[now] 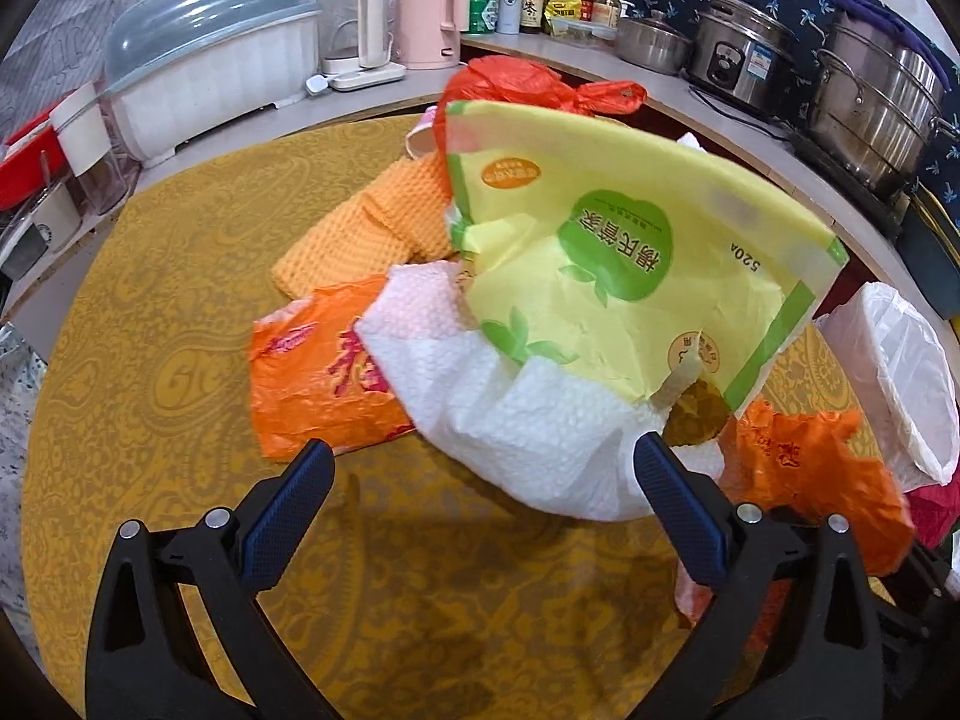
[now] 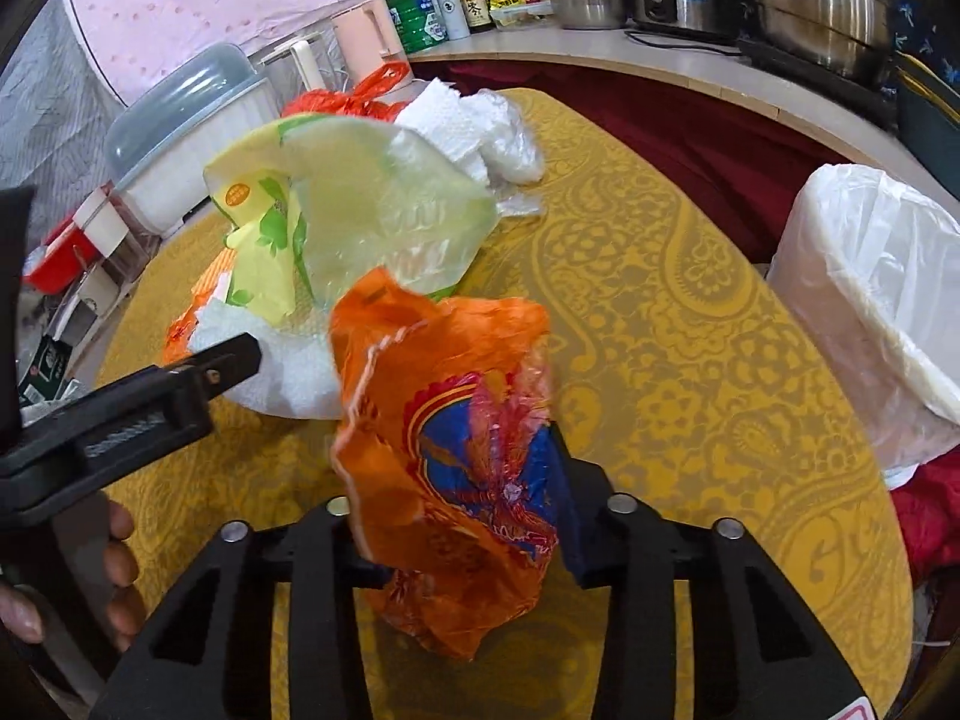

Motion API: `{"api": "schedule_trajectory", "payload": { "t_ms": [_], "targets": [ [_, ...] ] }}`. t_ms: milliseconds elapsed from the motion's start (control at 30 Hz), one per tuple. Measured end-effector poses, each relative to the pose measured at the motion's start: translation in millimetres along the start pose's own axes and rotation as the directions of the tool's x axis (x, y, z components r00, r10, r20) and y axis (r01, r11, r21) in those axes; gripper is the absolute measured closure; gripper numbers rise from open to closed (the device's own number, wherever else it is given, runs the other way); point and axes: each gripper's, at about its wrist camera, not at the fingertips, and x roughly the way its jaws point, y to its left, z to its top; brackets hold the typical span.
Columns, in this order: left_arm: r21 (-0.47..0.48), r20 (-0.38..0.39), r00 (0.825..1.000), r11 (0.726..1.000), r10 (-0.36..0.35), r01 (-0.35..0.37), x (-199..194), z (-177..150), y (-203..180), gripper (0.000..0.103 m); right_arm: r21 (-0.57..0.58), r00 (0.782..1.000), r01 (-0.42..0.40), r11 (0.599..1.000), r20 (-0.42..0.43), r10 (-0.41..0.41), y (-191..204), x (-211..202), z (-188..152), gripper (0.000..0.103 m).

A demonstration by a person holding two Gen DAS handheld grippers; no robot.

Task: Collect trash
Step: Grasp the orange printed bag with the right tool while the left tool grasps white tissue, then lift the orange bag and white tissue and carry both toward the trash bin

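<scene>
A heap of trash lies on the yellow patterned table (image 1: 180,480): a yellow-green plastic package (image 1: 600,252), a white paper towel (image 1: 528,438), an orange wrapper (image 1: 324,378) and a red bag (image 1: 528,84). My left gripper (image 1: 483,474) is open, its fingertips on either side of the white paper towel. My right gripper (image 2: 462,480) is shut on a crumpled orange plastic bag (image 2: 456,414) and holds it above the table; the bag also shows in the left wrist view (image 1: 810,468). A bin with a white liner (image 2: 876,300) stands to the right.
An orange waffle cloth (image 1: 366,228) lies behind the heap. More paper towel and clear plastic (image 2: 474,126) lie at the far side. A counter behind holds a covered dish rack (image 1: 210,72), kettles (image 1: 360,30), bottles and steel pots (image 1: 870,102).
</scene>
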Motion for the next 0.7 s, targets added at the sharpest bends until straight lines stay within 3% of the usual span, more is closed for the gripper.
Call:
{"api": "schedule_trajectory", "payload": {
  "t_ms": [100,167,233,367,467,700],
  "targets": [
    [0.007,-0.016,1.0,1.0,-0.013,0.013,10,0,-4,0.019,0.009,1.0,0.006,1.0,0.004,-0.006,-10,-6,1,0.074],
    [0.01,-0.037,0.999,0.999,-0.04,0.041,16,1,-4,0.037,0.014,1.0,0.015,1.0,0.007,-0.015,-16,-9,3,0.074],
    [0.016,-0.049,0.997,0.998,-0.057,0.058,18,0,-5,0.046,0.024,1.0,0.02,1.0,0.014,-0.02,-21,-13,6,0.074],
    [0.043,-0.05,0.994,0.994,-0.094,0.096,11,0,-7,0.086,0.044,0.999,0.026,0.999,0.039,-0.028,-27,-23,13,0.074],
    [0.04,-0.038,0.993,0.993,-0.112,0.114,-3,0,-2,0.093,0.052,0.997,0.029,0.998,0.066,-0.033,-32,-34,17,0.074],
    [0.034,0.035,0.988,0.988,-0.15,0.149,-57,1,7,0.093,0.055,0.992,0.016,0.998,0.125,-0.023,-36,-60,24,0.074]
  ]
}}
